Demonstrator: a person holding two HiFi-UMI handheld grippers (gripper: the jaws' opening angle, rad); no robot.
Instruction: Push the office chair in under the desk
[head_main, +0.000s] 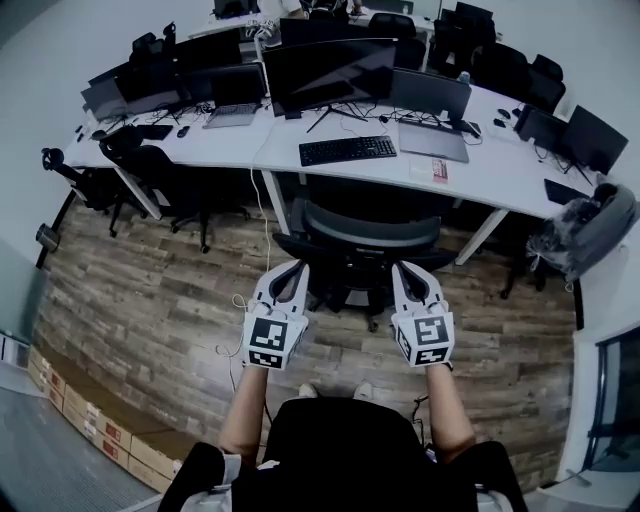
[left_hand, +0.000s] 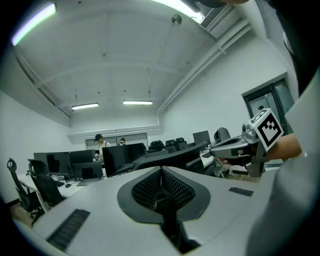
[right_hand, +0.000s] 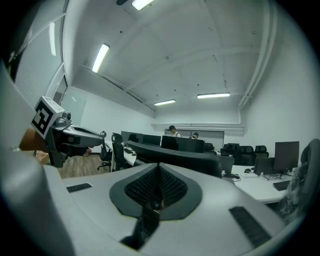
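Note:
The black office chair (head_main: 362, 240) with a grey-edged backrest stands on the wood floor, partly under the white desk (head_main: 500, 175), its back toward me. My left gripper (head_main: 296, 268) is shut and empty, its tip at the chair's left rear. On the chair's right rear sits my right gripper (head_main: 402, 270), also shut and empty. Whether either tip touches the chair I cannot tell. In the left gripper view the shut gripper (left_hand: 161, 174) points at the backrest (left_hand: 172, 159), with the right gripper (left_hand: 235, 148) alongside. The right gripper view shows its gripper (right_hand: 159, 172) shut before the backrest (right_hand: 180, 156).
On the desk are a large monitor (head_main: 330, 72), a keyboard (head_main: 347, 150) and a laptop (head_main: 432, 138). Other black chairs (head_main: 165, 180) stand at the left desk. A grey backpack (head_main: 590, 228) sits on a chair at right. Cardboard boxes (head_main: 95, 425) line the lower left. Two people (right_hand: 172, 131) stand far back.

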